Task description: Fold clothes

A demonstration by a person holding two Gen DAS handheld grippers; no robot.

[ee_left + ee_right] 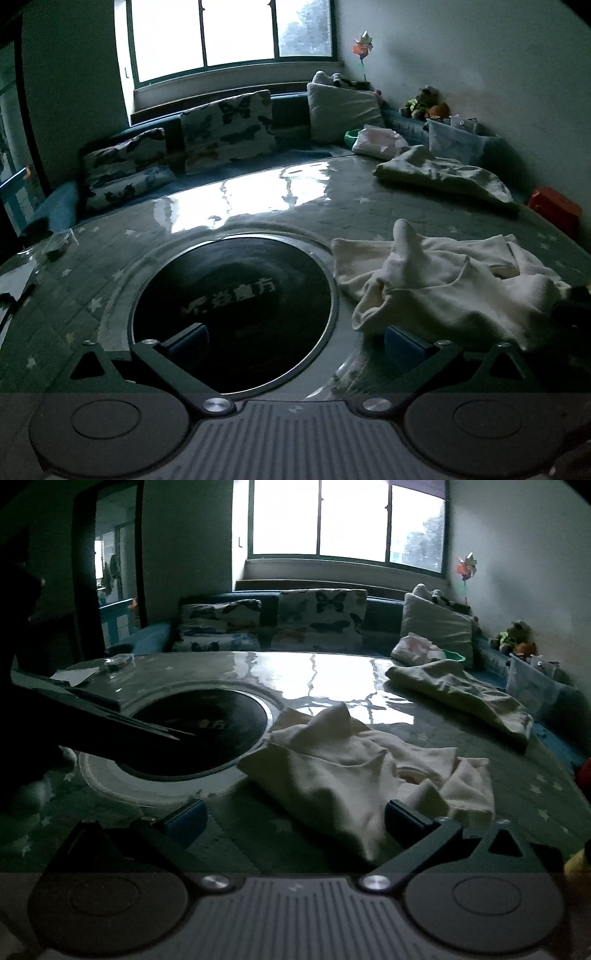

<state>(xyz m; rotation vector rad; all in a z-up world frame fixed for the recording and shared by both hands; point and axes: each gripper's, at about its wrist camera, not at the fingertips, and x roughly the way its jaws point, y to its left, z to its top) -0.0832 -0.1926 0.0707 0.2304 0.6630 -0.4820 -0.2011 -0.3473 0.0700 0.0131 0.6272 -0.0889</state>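
Both tongs, left [295, 339] and right [295, 819], hang spread wide and grasp nothing. Just ahead, the crumpled cream cotton garment [354, 768] lies unfolded on the glossy star-patterned counter [332, 672], beside its round black inset [232, 310]; folding apparently hasn't begun.

Cream garment [354, 771] on a grey-green table [258, 834] with pale stars; black disc [232, 314] with grey lettering; white cushions [229, 129] printed with dark butterflies; blue sofa [59, 206]
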